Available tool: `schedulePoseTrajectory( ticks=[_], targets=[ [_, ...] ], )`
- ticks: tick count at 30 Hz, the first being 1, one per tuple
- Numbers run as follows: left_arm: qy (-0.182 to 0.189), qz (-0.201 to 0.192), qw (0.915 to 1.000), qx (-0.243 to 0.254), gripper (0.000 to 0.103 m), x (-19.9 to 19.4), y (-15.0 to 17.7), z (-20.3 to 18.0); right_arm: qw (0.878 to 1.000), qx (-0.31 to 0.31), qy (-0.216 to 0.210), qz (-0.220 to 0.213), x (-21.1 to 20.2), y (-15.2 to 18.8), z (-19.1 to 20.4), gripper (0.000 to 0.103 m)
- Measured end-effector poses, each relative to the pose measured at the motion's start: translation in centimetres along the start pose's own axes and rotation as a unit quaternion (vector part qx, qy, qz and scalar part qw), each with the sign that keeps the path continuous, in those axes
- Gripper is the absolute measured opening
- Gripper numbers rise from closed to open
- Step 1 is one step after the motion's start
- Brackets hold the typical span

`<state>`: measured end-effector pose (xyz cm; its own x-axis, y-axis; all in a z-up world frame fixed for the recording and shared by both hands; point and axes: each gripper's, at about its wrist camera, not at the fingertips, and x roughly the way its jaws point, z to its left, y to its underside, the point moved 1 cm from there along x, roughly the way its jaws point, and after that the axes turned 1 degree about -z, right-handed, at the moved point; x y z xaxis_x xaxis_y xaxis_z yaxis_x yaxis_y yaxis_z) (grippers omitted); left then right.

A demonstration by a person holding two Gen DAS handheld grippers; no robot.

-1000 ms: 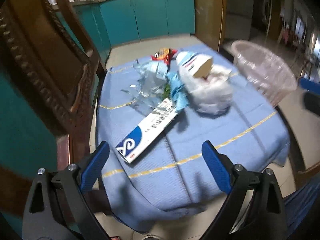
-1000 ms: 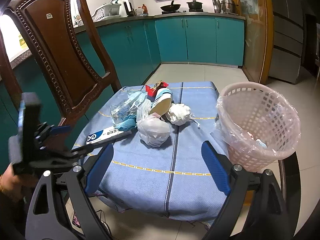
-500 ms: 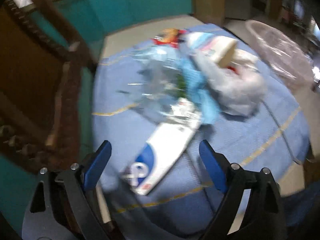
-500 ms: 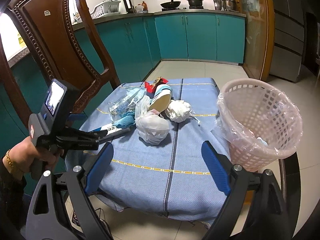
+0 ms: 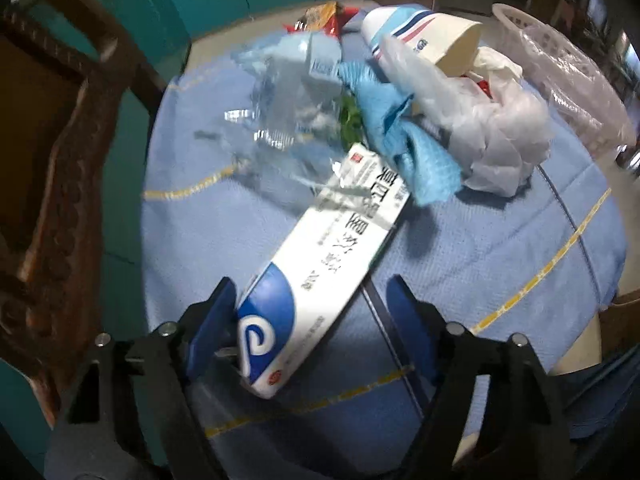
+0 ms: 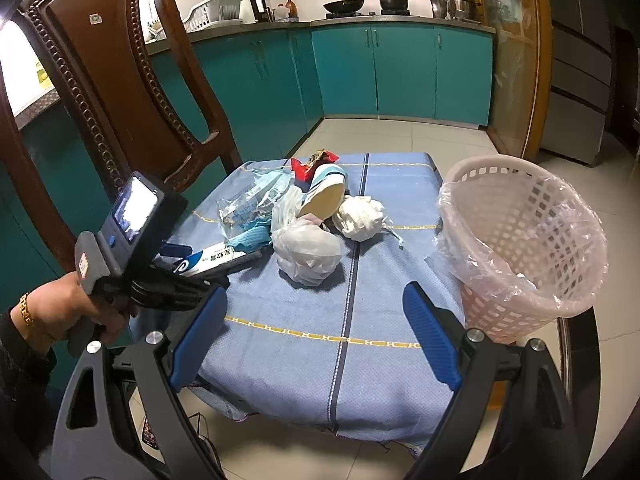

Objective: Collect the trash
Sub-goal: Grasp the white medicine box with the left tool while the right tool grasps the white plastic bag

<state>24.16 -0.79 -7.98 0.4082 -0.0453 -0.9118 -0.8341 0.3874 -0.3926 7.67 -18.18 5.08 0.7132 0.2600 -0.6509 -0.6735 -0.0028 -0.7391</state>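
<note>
A long white box with a blue end [image 5: 320, 256] lies on the blue tablecloth [image 6: 300, 344]. My left gripper [image 5: 310, 292] points steeply down over the box's blue end. Its jaws are closing with the box between them; the left pad sits at the box's edge and the right pad stands clear. Beyond the box lies a heap of trash: a clear wrapper [image 5: 288, 120], a blue cloth [image 5: 400, 132], a white plastic bag [image 6: 308, 252], a paper cup [image 6: 324, 196], crumpled tissue [image 6: 360, 220] and a red snack wrapper [image 6: 308, 164]. My right gripper [image 6: 314, 292] hovers open over the table's near edge, holding nothing.
A pink basket lined with clear plastic [image 6: 532, 240] stands at the table's right edge. A carved wooden chair [image 6: 104, 80] crowds the left side. A hand [image 6: 68, 304] holds the left gripper at the lower left. Teal cabinets [image 6: 400, 72] line the far wall.
My left gripper has come down and forward onto the box's blue end, and its jaws have narrowed around it. The right gripper has stayed where it was.
</note>
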Motion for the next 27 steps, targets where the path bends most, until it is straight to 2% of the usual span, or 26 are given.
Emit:
schedulePoseTrajectory(
  ticks=[1,2,7,12,13,17,24,26,27],
  targets=[
    [-0.005,0.001,1.0,-0.002,0.055,-0.4,0.0,0.1,1.0,0.0,0.0,0.001,0.1,0.0,0.0,0.088],
    [-0.002,0.001,1.0,-0.003,0.05,-0.8,0.1,0.1,1.0,0.0,0.001,0.002,0.1,0.1,0.0,0.088],
    [0.029,-0.005,0.9996,0.007,0.037,-3.0,1.5,-0.9,1.0,-0.003,-0.001,0.004,0.5,0.1,0.2,0.088],
    [0.047,-0.06,0.997,-0.009,0.024,-7.9,3.3,-1.2,1.0,-0.01,0.002,0.009,1.4,0.3,0.1,0.088],
    [0.056,-0.079,0.9951,-0.021,0.017,-9.2,3.6,-0.9,1.0,-0.011,0.003,0.01,1.7,0.2,0.1,0.088],
    [0.066,-0.134,0.9864,-0.069,0.017,-12.9,4.7,-0.1,1.0,-0.017,0.004,0.01,4.6,-0.7,-0.1,0.087],
    [0.093,-0.192,0.9696,-0.12,0.016,-15.2,5.4,0.8,0.998,0.029,-0.028,0.047,11.7,-1.6,-0.8,0.072],
    [0.105,-0.21,0.9631,-0.132,0.016,-15.7,5.7,1.2,0.998,0.032,-0.03,0.053,13.2,-1.7,-0.7,0.064],
    [0.105,-0.216,0.9601,-0.144,0.016,-15.7,5.8,1.7,0.997,0.035,-0.03,0.057,13.9,-1.7,-0.8,0.053]
  ],
)
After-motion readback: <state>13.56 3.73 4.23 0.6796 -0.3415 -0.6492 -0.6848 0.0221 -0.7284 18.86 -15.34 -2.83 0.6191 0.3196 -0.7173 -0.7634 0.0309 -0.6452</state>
